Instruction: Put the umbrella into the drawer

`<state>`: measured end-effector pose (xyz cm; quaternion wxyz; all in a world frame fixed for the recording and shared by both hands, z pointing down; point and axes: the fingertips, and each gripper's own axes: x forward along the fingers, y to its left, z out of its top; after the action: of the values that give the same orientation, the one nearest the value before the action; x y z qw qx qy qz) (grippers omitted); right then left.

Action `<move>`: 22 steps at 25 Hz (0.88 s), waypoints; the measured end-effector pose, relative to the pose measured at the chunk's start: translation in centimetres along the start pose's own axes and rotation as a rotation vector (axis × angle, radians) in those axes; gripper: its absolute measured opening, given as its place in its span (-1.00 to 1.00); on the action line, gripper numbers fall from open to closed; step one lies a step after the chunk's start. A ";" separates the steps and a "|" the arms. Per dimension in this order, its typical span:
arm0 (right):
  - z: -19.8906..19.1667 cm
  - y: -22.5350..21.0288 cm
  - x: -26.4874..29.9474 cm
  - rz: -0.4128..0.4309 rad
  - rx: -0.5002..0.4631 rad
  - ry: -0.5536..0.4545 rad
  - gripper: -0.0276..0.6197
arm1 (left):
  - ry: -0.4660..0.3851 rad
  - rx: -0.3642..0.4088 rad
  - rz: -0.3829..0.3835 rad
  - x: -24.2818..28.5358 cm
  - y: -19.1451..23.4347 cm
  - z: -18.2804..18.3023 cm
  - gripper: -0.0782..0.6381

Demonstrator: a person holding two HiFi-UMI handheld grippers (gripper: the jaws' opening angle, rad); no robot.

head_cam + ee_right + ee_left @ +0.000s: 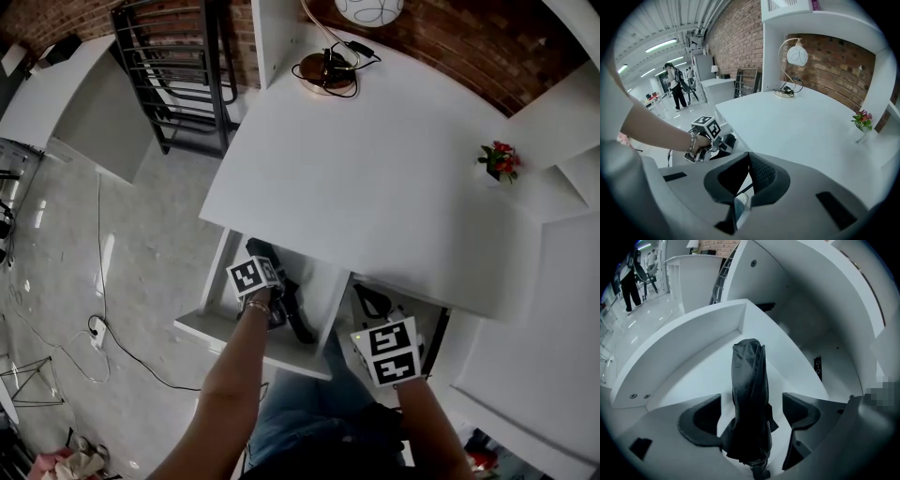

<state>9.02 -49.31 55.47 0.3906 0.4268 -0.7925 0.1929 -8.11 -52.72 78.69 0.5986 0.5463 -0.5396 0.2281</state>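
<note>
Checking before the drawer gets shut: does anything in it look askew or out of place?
The umbrella lies at a slant across the open drawer, not along its walls, though it seems to sit fully inside. Nothing else stands out.

A white table (375,169) stands against a brick wall (450,47). At its far edge sits a lamp (325,70) with dark cords coiled on its base. Red flowers (498,161) stand near the right edge. A black metal rack (178,75) stands to the left, and a white cable (98,333) trails over the glossy floor (141,216).
</note>
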 end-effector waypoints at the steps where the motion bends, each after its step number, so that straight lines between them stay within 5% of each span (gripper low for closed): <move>1: 0.1 0.1 -0.3 -0.006 0.004 -0.006 -0.91 | 0.000 0.012 0.003 -0.4 -0.1 -0.1 0.34; 6: 1.0 0.5 -2.1 -0.052 0.022 -0.061 -0.91 | -0.077 0.054 -0.047 -4.9 -1.3 1.0 0.44; 12: 1.3 1.4 -5.4 -0.105 0.058 -0.129 -0.91 | -0.206 -0.052 -0.198 -12.1 -2.9 1.2 0.44; 22: -1.0 4.6 -13.3 -0.091 0.042 -0.240 -0.91 | -0.393 0.096 -0.210 -24.6 -4.2 -4.6 0.40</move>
<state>10.05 -39.08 45.80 0.2922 0.4905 -0.8091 0.1391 -10.33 -42.04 55.80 0.4758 0.6613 -0.5745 0.0788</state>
